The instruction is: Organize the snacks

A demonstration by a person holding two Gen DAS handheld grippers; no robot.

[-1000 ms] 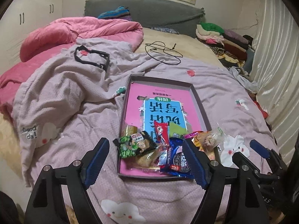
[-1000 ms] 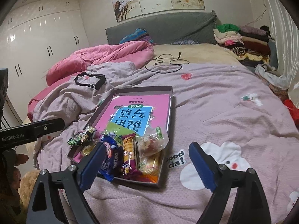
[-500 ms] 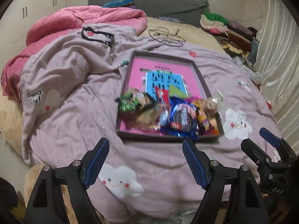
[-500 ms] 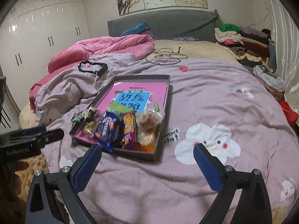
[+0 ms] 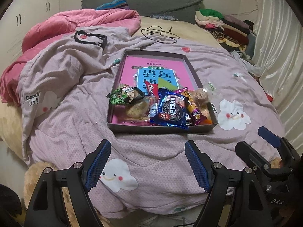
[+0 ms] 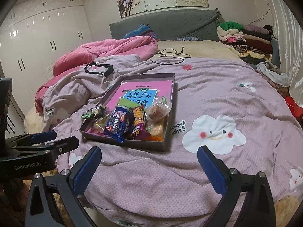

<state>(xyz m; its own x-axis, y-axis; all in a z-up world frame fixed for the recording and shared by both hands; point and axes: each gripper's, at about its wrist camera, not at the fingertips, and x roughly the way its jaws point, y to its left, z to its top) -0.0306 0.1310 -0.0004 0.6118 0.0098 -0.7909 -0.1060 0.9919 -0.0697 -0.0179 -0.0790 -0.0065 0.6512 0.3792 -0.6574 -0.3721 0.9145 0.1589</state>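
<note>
A shallow grey box (image 5: pixel 161 129) with a pink book in its bottom lies on the bed; in the right wrist view the box (image 6: pixel 144 145) is left of centre. Several snack packets are piled at its near end: a blue Oreo pack (image 5: pixel 170 109) (image 6: pixel 117 123), a green pea pack (image 5: pixel 123 96) (image 6: pixel 92 112), a purple-orange bar (image 5: pixel 194 108) (image 6: pixel 139 122) and a clear bag of pastry (image 5: pixel 201 95) (image 6: pixel 157 111). My left gripper (image 5: pixel 146 163) is open and empty, well short of the box. My right gripper (image 6: pixel 148 170) is open and empty, near the bed's front edge.
A lilac cloud-print blanket (image 5: pixel 75 113) covers the bed. A pink duvet (image 5: pixel 75 22) lies at the back left. A black frame (image 5: pixel 90 38) and a black cable (image 5: pixel 161 34) lie behind the box. Folded clothes (image 5: pixel 223 24) are stacked at the back right.
Both grippers have pulled back from the box toward the bed's front edge. The box and snacks now sit farther away. Both stay open and empty.
</note>
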